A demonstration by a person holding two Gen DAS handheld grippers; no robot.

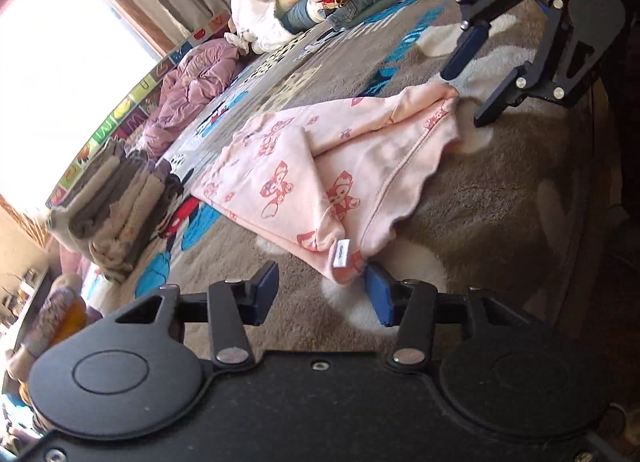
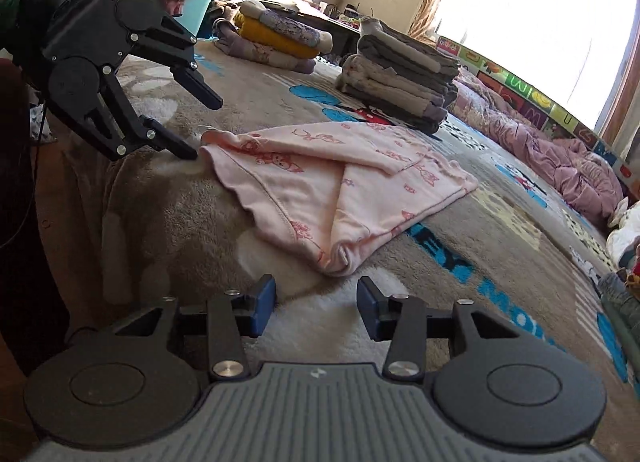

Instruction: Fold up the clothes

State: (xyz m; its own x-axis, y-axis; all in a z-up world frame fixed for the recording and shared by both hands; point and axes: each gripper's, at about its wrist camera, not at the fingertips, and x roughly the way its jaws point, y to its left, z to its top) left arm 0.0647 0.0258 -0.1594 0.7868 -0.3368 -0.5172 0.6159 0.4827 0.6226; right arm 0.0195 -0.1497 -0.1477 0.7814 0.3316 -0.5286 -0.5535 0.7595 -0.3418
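The pink garment (image 1: 320,181) lies partly folded on the brown blanket (image 1: 500,189), near the blanket's front edge. Its corner with the white label (image 1: 341,253) lies between the fingers of the left gripper (image 1: 320,294); the jaws stand apart and do not press the cloth. The right gripper (image 2: 316,302) is just before the opposite corner, jaws apart, with only blanket between them. Both grippers point slanting down to the blanket. One garment is spread out. I count one grey stack of folded clothes (image 2: 404,77) and one yellow and lilac stack (image 2: 280,37) further back.
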